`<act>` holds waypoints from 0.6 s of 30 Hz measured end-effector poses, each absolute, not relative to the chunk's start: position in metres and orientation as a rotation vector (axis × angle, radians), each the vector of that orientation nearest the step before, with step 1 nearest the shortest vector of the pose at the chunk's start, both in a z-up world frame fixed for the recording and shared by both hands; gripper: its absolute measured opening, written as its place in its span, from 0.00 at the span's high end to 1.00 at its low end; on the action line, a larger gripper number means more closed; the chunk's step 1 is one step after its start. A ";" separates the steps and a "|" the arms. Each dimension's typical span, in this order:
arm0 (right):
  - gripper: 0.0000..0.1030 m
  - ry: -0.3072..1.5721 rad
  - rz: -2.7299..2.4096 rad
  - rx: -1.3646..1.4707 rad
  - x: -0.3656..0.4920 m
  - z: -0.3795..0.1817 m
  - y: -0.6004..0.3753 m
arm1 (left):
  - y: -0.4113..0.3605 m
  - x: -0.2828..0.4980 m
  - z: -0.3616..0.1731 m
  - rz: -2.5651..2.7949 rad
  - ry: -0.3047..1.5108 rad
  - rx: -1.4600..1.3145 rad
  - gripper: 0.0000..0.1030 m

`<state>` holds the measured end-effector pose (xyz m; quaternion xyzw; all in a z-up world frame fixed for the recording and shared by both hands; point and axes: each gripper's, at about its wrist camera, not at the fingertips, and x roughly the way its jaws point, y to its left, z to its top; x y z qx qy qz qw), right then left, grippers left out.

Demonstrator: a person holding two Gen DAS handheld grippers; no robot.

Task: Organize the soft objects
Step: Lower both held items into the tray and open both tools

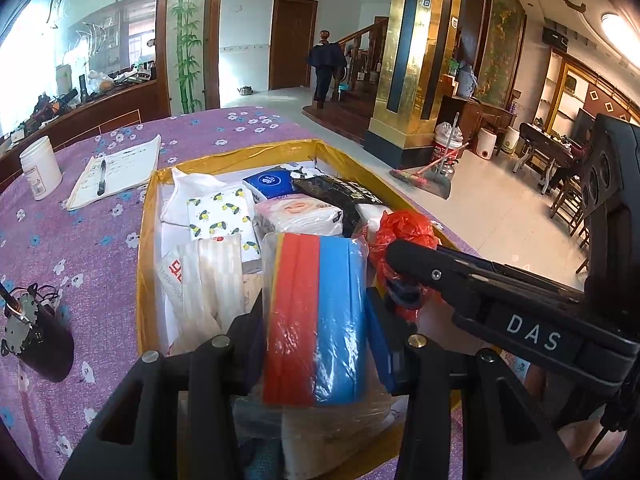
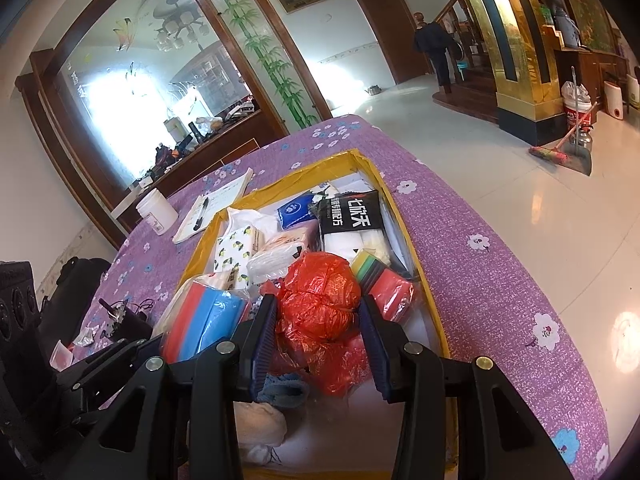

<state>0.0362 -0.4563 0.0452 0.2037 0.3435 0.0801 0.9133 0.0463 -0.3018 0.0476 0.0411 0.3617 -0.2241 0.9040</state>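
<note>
Over the box (image 1: 240, 152) on the purple surface (image 1: 80, 240), my left tongs (image 1: 316, 344) clamp the wrapped sponge pack (image 1: 316, 320); my right tongs (image 2: 320, 344) grip the red bag (image 2: 320, 296), both above the box's contents.

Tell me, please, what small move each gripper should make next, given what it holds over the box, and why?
Probably lift both straight up. The left gripper is shut on the red-and-blue sponge pack, the right gripper on the red plastic bag; both bundles sit low among packets in the yellow-rimmed box, so rising should free them without dragging neighbours.
</note>
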 end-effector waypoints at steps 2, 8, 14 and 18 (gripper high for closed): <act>0.57 0.711 0.164 0.415 0.036 0.045 -0.456 | -0.303 0.046 0.047 -0.465 0.747 0.088 0.59; 0.56 0.717 0.156 0.415 0.037 0.044 -0.456 | -0.304 0.047 0.047 -0.470 0.748 0.090 0.58; 0.55 0.715 0.155 0.420 0.037 0.044 -0.455 | -0.304 0.046 0.048 -0.470 0.744 0.099 0.57; 0.54 0.714 0.162 0.428 0.036 0.043 -0.456 | -0.307 0.043 0.049 -0.472 0.734 0.112 0.52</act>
